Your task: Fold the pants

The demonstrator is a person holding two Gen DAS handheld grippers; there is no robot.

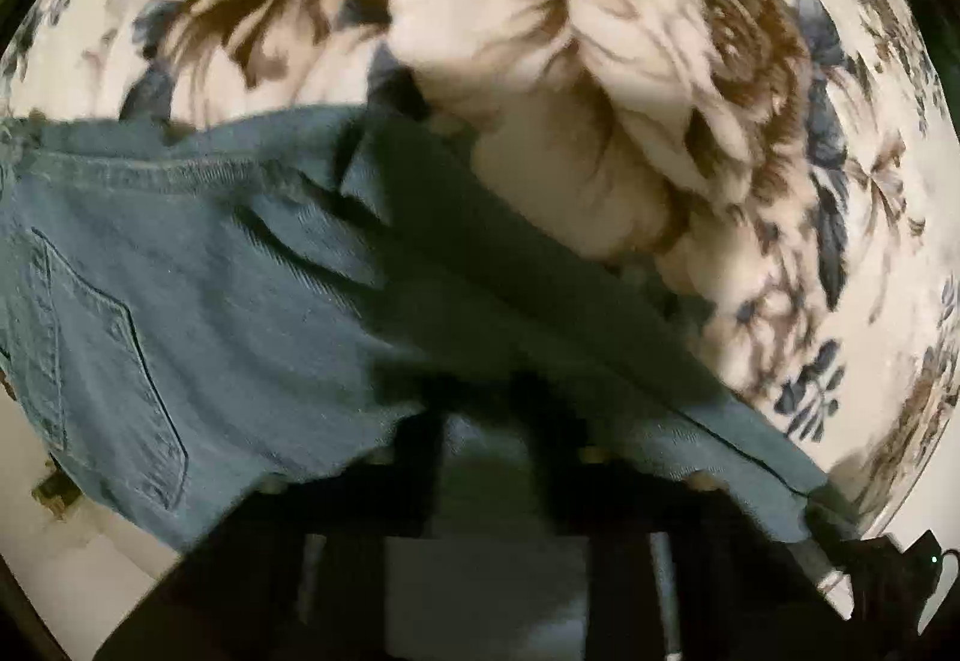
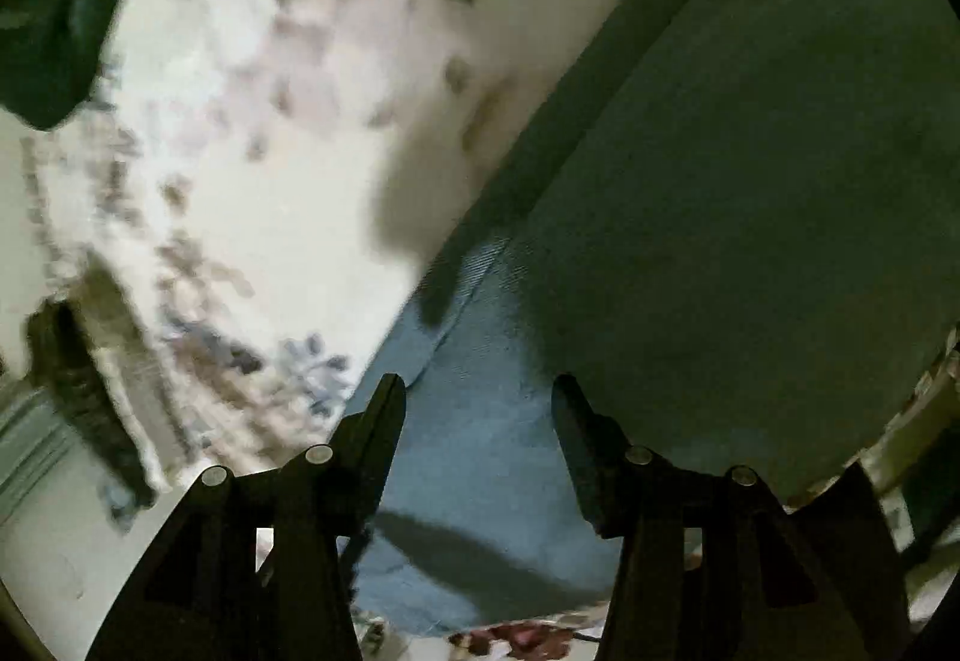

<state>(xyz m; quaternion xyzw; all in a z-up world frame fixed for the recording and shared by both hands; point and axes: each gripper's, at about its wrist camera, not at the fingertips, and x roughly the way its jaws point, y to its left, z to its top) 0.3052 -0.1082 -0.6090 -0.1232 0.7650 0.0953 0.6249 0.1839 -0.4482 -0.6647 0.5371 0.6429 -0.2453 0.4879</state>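
Blue denim pants (image 1: 198, 265) lie on a floral bedspread (image 1: 600, 31), back pocket (image 1: 102, 361) showing at the left. My left gripper (image 1: 492, 421) is shut on the pants; the denim drapes over its fingers and hides most of them. In the right wrist view the pants (image 2: 720, 181) fill the right side and run down between my fingers. My right gripper (image 2: 477, 391) is open just above the denim, with nothing between its fingers (image 2: 384, 421).
The floral bedspread (image 2: 240, 121) shows left of the pants in the right wrist view. A dark green cloth (image 2: 54, 1) sits at the upper left. The bed edge and a pale floor (image 1: 78, 553) show at the lower left in the left wrist view.
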